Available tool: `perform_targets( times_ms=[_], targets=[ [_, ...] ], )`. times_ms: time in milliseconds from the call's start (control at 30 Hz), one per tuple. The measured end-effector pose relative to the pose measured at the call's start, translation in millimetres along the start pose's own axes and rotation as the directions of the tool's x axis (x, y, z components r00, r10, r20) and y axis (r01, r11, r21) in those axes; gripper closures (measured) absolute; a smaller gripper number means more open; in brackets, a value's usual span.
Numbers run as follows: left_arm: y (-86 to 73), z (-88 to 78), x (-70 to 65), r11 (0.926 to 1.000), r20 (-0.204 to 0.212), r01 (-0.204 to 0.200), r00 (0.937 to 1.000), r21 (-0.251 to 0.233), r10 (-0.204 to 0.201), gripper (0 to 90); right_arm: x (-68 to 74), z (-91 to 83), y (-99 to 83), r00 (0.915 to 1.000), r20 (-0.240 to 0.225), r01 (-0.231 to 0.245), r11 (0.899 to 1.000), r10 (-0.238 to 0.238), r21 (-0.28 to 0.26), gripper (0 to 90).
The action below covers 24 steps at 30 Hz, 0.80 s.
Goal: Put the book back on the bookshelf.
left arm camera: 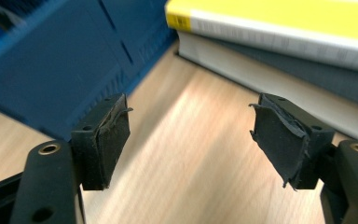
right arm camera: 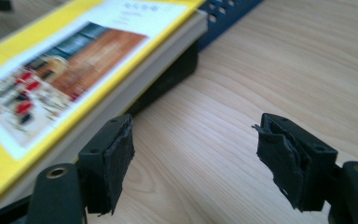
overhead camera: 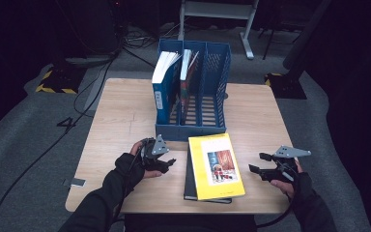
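**Both grippers flank the stacked books, jaws wide and empty**

In the high view we see a light wooden table (overhead camera: 121, 121) filling the middle of the frame, and on it, toward the lower centre, a yellow paperback book with a picture on its cover (overhead camera: 216, 166). It lies flat on top of a dark-covered book (overhead camera: 189, 176), whose edge shows along the yellow one's left side and bottom. Just above the stack, at the centre of the frame, stands a blue plastic file rack with three slots (overhead camera: 207, 84); its front edge is very close to the top of the yellow book. A blue-spined book (overhead camera: 164, 87) stands upright in the left slot and a thinner book with a red cover (overhead camera: 187, 82) in the middle one.

Our left gripper (overhead camera: 169, 162) sits at the lower left of the stack, near its left edge, pointing toward it. In the left gripper view its jaws stand wide apart with only bare tabletop between them, the stack's page edges across the upper right and the rack in the upper left.

Our right gripper (overhead camera: 258, 163) is at the lower right of the frame, just beside the stack, apart from it. In the right gripper view its jaws are likewise wide and hold nothing, with the yellow cover in the upper left.
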<state>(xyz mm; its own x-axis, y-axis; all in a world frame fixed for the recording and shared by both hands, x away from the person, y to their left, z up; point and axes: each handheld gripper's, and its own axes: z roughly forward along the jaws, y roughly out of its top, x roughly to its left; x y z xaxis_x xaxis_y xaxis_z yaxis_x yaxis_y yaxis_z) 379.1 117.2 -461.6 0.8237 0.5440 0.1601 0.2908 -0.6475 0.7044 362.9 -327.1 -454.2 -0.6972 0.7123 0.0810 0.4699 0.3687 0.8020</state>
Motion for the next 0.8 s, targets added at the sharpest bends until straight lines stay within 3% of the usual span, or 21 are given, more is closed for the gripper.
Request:
perform_targets(
  times_ms=[300,400,467,700,800],
  targets=[
    [-21.1,1.6,-15.8,0.9987,0.049,-0.006,0.9988,0.050,0.004,25.6,16.4,-0.5,11.7,0.9985,-0.048,0.024,1.000,-0.024,0.002,27.9],
    [-27.5,0.5,-19.0,0.9986,0.085,0.023,0.9960,0.048,-0.027,25.3,22.4,0.6,14.2,0.9969,-0.070,0.037,0.999,-0.036,0.009,27.9],
    [-32.3,0.4,-22.1,0.9985,0.107,0.017,0.9940,0.051,-0.023,25.1,27.6,1.8,16.3,0.9952,-0.086,0.049,0.999,-0.048,0.015,28.0],
    [-36.7,4.9,-28.6,0.9977,0.130,-0.007,0.9915,0.067,-0.002,25.1,40.7,7.8,20.3,0.9877,-0.132,0.090,0.995,-0.083,0.044,28.3],
    [-37.6,6.0,-28.6,0.9984,0.141,0.010,0.9898,0.056,-0.018,24.9,45.4,11.9,20.9,0.9833,-0.154,0.108,0.992,-0.096,0.069,28.3]
  ],
)
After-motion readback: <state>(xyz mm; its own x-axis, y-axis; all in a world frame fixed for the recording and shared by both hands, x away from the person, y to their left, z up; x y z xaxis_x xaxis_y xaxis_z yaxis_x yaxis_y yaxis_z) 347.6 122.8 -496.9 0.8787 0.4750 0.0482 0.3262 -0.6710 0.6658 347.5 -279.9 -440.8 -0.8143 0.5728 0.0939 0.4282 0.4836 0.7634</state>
